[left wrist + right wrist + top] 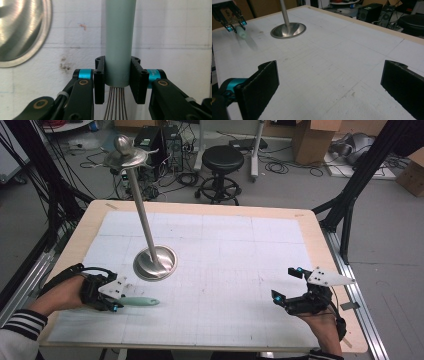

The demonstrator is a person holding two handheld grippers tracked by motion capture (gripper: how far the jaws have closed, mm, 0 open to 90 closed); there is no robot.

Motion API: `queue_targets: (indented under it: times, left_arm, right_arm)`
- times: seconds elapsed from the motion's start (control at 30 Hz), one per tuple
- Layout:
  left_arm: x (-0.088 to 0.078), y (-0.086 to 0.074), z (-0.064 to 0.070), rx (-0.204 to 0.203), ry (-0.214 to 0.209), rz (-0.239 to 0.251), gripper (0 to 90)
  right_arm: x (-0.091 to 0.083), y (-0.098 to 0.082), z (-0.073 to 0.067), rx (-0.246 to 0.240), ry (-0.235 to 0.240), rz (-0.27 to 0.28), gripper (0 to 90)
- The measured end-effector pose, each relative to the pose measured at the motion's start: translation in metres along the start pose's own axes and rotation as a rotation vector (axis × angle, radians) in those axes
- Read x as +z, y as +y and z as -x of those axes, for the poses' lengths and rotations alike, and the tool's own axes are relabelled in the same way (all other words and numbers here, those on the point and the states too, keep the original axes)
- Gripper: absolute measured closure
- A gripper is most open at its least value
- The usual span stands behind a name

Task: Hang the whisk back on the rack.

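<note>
We see the whisk (120,42) clamped by its pale green handle in the left gripper (117,82), wires trailing back between the jaws, presumably so the handle leads. The metal stand (155,262) sits just ahead of that claw; the right gripper (292,287) waits wide open, well apart.

Lab: cables (75,175) on floor, computer towers (159,142), cardboard boxes (312,140), stool (222,162).

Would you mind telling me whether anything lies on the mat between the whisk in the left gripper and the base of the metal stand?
Nothing visible does: the whisk and the stand base have only bare mat between them.
</note>
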State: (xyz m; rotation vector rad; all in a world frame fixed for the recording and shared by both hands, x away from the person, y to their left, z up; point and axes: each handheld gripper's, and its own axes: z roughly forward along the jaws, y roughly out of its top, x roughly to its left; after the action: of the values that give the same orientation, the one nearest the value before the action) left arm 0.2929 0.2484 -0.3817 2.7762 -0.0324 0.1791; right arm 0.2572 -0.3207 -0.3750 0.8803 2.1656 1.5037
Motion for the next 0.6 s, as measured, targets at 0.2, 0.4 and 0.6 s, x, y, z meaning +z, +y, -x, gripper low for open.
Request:
queue_targets:
  times: [0.2, 0.4, 0.6]
  left_arm:
    - [-0.017, -0.001, 0.002, -0.038, 0.02, 0.107, 69.1]
    - [-0.035, -0.004, 0.003, -0.059, 0.021, 0.215, 69.2]
    - [-0.049, -0.009, 0.005, -0.087, 0.043, 0.328, 69.2]
  right_arm:
    - [0.0, 0.0, 0.0, 0.001, -0.001, 0.0, 0.6]
    - [0.0, 0.001, -0.001, 0.0, -0.002, 0.004, 0.6]
    - [-0.001, 0.001, 0.0, -0.001, -0.003, 0.003, 0.6]
